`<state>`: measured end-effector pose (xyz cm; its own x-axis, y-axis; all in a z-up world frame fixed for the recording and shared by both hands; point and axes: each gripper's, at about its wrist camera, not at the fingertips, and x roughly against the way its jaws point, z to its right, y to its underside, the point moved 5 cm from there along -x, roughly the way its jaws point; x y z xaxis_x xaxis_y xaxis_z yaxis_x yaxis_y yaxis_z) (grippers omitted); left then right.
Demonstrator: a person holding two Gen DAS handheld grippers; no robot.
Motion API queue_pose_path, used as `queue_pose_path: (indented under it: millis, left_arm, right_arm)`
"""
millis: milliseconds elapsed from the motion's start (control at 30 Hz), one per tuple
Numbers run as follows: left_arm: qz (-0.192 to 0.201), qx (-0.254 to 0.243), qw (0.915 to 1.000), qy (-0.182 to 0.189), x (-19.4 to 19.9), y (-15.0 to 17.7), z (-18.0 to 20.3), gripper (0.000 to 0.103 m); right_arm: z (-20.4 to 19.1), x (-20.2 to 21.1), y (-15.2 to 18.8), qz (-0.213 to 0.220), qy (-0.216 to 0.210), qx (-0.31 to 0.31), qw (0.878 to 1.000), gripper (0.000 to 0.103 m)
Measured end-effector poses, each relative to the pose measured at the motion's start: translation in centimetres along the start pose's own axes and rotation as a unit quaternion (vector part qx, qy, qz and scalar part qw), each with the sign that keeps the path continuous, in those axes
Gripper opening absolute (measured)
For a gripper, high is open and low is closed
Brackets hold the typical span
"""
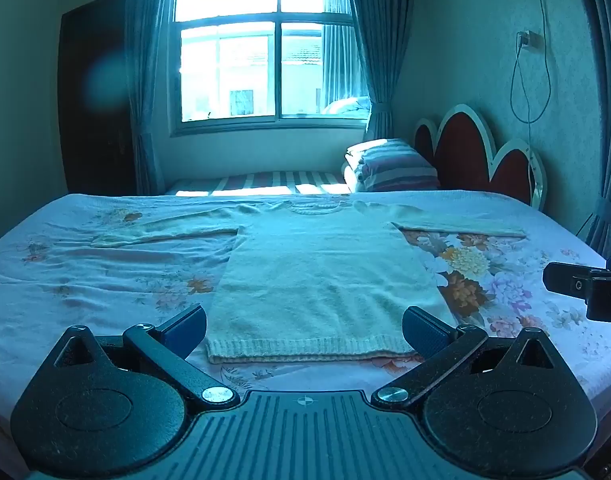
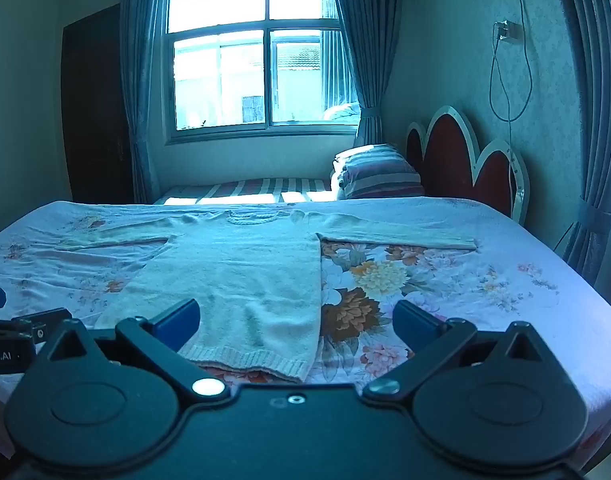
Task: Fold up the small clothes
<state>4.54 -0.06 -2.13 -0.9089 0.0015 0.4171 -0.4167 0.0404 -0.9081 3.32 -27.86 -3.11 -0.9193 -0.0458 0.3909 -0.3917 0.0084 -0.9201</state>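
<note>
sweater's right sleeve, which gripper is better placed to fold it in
Right, likely. The right gripper hangs open over the sweater hem's right corner, nearer that sleeve; the left gripper sits centred on the hem.

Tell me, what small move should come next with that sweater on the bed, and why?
Probably lower the open left gripper onto the sweater hem and close. The sweater lies flat and unfolded on the bed, sleeves spread, and both the left gripper and the right gripper hang open and empty just short of its hem.
</note>
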Motion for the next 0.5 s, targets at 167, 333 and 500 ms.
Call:
queue_pose_path:
  millis: [167,333,500]
  left_arm:
    - [-0.003,0.008,1.0000,0.003,-0.1,0.0,0.3,0.103]
    - [-0.003,0.015,0.9999,-0.003,-0.7,0.3,-1.3,0.103]
    - [-0.005,0.016,0.9998,-0.005,-0.6,0.0,-1.3,0.103]
  right_arm:
    - [-0.1,0.3,0.0,0.006,-0.001,-0.003,1.000,0.103]
    - [-0.3,-0.5,-0.1,0.006,0.001,0.000,1.000,0.103]
    - [-0.4,-0.5,0.1,0.005,0.000,0.003,1.000,0.103]
